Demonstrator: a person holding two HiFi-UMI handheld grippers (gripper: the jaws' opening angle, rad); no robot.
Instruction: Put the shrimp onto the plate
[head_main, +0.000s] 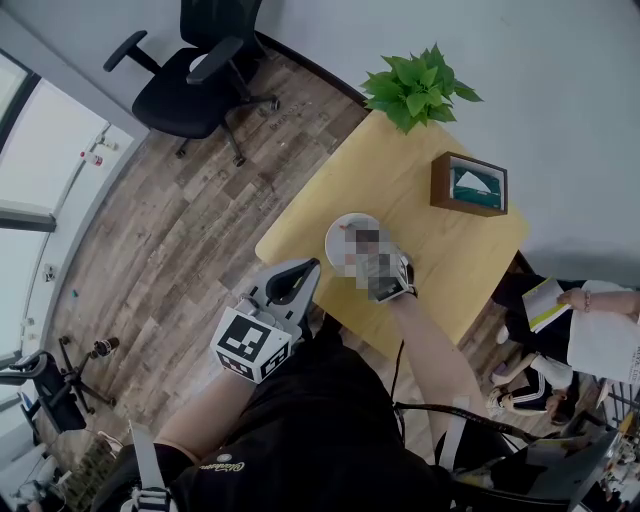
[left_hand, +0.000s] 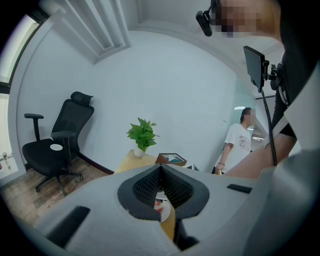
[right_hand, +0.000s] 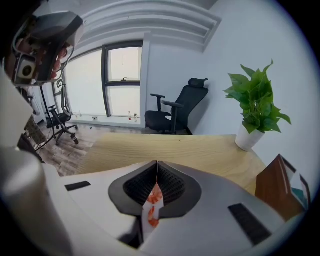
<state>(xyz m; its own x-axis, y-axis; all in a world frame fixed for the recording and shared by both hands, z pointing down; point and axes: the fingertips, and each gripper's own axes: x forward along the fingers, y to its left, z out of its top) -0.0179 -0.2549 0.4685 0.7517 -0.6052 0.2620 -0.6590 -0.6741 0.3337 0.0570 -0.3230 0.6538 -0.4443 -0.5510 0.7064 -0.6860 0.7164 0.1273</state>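
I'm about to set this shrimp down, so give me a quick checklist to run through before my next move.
1. Shrimp gripped: ok, the right gripper has its jaws shut on it.
2. Plate in place: ok, on the table near its front edge.
3. Right gripper above the plate: cannot tell, a blurred patch covers that spot in the head view.
4. Left gripper out of the way: ok, shut, empty, short of the plate.
5. Room on the plate: cannot tell, partly covered.
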